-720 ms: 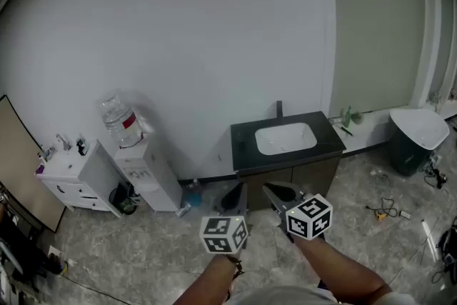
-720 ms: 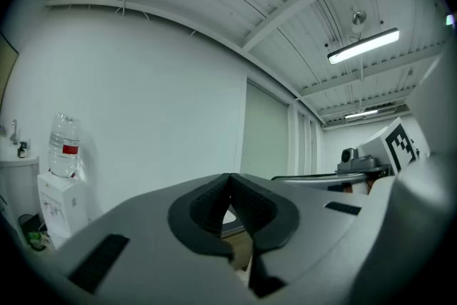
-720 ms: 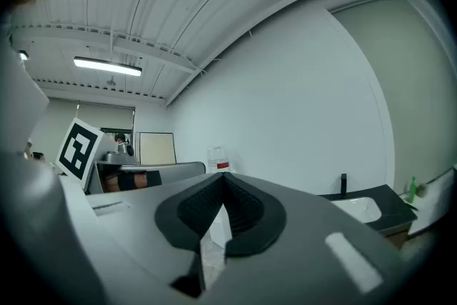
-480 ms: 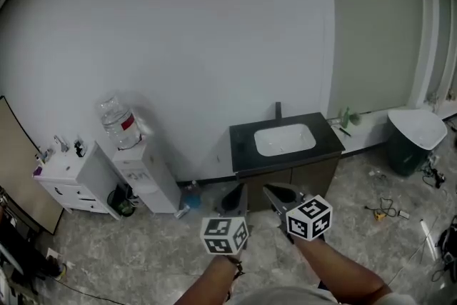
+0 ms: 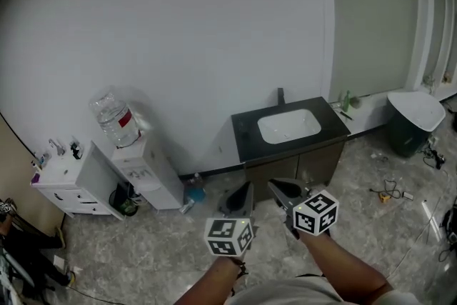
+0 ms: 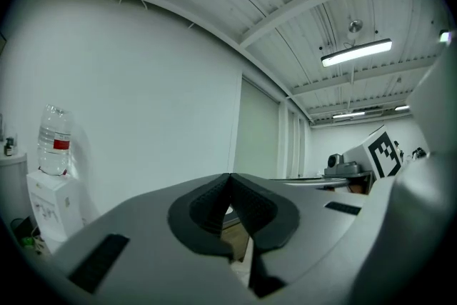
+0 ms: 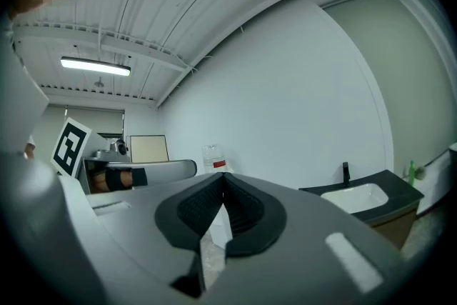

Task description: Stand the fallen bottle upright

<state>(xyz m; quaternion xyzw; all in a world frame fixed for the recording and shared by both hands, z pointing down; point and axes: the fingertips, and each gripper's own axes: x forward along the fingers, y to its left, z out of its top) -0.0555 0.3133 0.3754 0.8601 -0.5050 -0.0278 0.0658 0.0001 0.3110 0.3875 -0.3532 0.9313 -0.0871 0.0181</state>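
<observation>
My left gripper and right gripper hang side by side in the air, level and pointing at the far wall. Both are shut with nothing between the jaws, as the left gripper view and the right gripper view show. Far ahead stands a black-topped sink cabinet with a white basin. A small green bottle is at the counter's right end, also in the right gripper view. It is too small to tell whether anything lies fallen there. A blue bottle sits on the floor left of the cabinet.
A water dispenser with a clear jug stands left of the sink, and a low white cabinet beyond it. A dark bin with a white lid is at the right. Cables and small bits lie on the grey floor.
The head view has shifted a little, so the room sits slightly differently in the picture. Both grippers stay shut, side by side, a bit lower and to the right.
</observation>
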